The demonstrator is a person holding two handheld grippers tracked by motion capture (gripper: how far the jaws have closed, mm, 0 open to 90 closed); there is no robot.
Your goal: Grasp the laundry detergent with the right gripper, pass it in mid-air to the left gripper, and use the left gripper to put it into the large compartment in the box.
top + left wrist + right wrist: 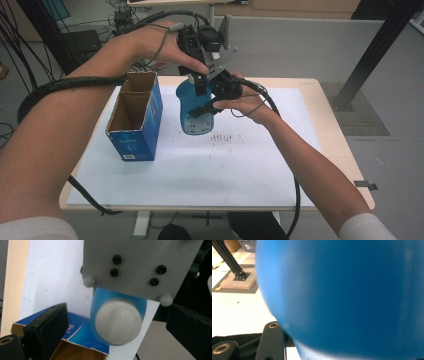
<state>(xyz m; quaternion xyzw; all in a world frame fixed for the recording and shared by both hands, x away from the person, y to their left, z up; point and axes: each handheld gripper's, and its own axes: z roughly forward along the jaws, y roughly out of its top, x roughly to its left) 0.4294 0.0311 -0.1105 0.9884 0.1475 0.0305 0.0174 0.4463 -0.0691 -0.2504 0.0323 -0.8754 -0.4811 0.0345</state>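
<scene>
Two claws on one blue bottle (196, 111) right now, so watch how they line up. Your right gripper (212, 102) has its jaws pinched on the bottle's body from the side, holding it upright above the white sheet (250, 165), near the table's (340, 150) far edge and just right of the open blue carton (134, 120). Your left gripper (200, 75) sits directly above, jaws spread and pointing down along the bottle's long axis. So the white cap (117, 323) lies straight below that claw, and the left hand is the nearer one to it. The left gripper view gives you the cap end-on between the two spread jaws, with the carton's open top below. The right gripper view adds just blurred blue bottle wall, pressed close to the lens.
</scene>
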